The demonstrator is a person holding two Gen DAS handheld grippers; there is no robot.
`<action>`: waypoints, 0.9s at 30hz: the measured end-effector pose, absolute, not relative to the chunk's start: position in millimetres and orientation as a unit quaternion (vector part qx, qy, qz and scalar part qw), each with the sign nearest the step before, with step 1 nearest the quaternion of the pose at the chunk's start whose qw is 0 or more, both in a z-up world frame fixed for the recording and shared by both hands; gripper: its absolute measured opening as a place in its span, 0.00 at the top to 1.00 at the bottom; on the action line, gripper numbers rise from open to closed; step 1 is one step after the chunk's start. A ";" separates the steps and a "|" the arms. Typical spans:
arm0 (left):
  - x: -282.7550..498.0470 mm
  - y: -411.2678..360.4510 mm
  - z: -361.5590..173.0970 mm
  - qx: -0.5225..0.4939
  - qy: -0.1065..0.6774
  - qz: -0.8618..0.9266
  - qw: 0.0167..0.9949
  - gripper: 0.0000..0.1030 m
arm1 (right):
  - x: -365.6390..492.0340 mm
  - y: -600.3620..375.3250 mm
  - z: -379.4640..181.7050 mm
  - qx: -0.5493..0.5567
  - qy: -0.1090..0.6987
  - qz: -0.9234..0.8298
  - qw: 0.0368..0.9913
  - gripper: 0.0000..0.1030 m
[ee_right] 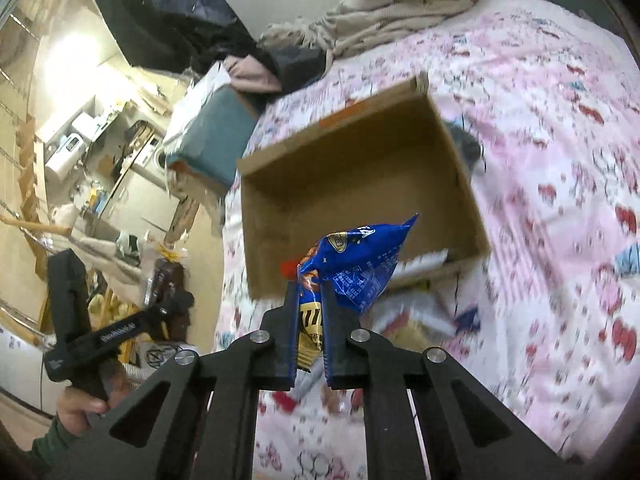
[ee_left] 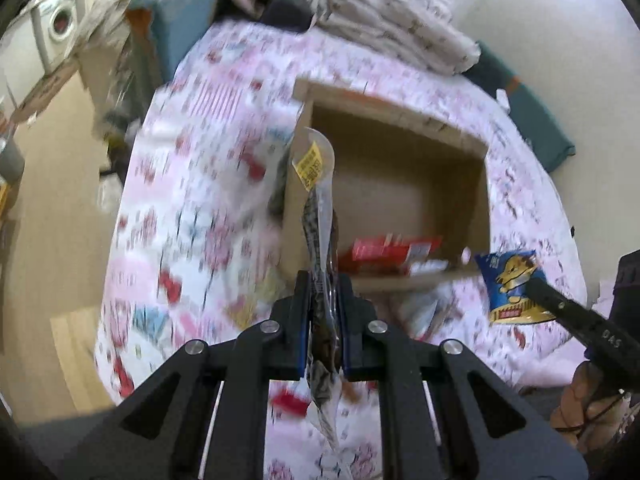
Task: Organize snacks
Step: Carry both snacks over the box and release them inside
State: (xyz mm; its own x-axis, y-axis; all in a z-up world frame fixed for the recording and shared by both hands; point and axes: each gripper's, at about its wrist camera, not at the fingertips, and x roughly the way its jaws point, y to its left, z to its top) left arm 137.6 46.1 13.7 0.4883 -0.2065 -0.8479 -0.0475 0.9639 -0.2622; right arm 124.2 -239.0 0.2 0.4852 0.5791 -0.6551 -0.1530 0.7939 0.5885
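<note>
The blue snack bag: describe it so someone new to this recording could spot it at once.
Start at the bed with the pink patterned cover and find the open cardboard box on it. Just in front of the box, the right gripper has its jaws shut on the blue snack bag. It is the only blue packet; the left gripper holds a clear, dark-filled packet.

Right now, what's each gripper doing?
Left gripper: closed on a clear snack packet.
Right gripper: closed on a blue snack bag.

Left tool [ee_left: 324, 292]: black linkage arms, silver round screws, blue pads on the fingers [ee_left: 303, 320]. Right tool [ee_right: 309, 300]: same construction. White lettering marks the black handles. The left hand [ee_right: 80, 404] has a dark green sleeve [ee_right: 48, 440].
</note>
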 end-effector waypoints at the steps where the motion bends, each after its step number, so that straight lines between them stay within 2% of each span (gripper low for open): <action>1: 148.2 43.4 18.8 -0.125 0.498 -0.051 0.856 0.91 | 131.8 -241.1 1.5 0.234 0.453 0.220 0.832 0.90; 8: 202.5 6.9 14.3 -0.085 0.491 -0.072 0.864 0.91 | 181.4 -246.1 -19.8 0.230 0.477 0.199 0.825 0.90; 16: 209.5 -5.1 -7.0 -0.075 0.487 -0.062 0.868 0.91 | 208.0 -218.1 -65.1 0.238 0.534 0.201 0.786 0.90; 21: 211.9 -0.5 -2.7 -0.059 0.480 -0.053 0.874 0.91 | 243.2 -195.6 -77.6 0.215 0.532 0.199 0.794 0.90; 27: 217.1 2.7 -1.8 -0.058 0.484 -0.044 0.872 0.91 | 256.0 -205.5 -77.2 0.242 0.522 0.202 0.793 0.90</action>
State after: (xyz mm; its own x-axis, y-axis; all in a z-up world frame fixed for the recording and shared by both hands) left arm 217.1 2.7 -1.8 0.5277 -0.1325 -0.8390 0.0207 0.9895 -0.1432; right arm 256.0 -205.5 -77.2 0.3735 0.5729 -0.7296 -0.0685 0.8014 0.5942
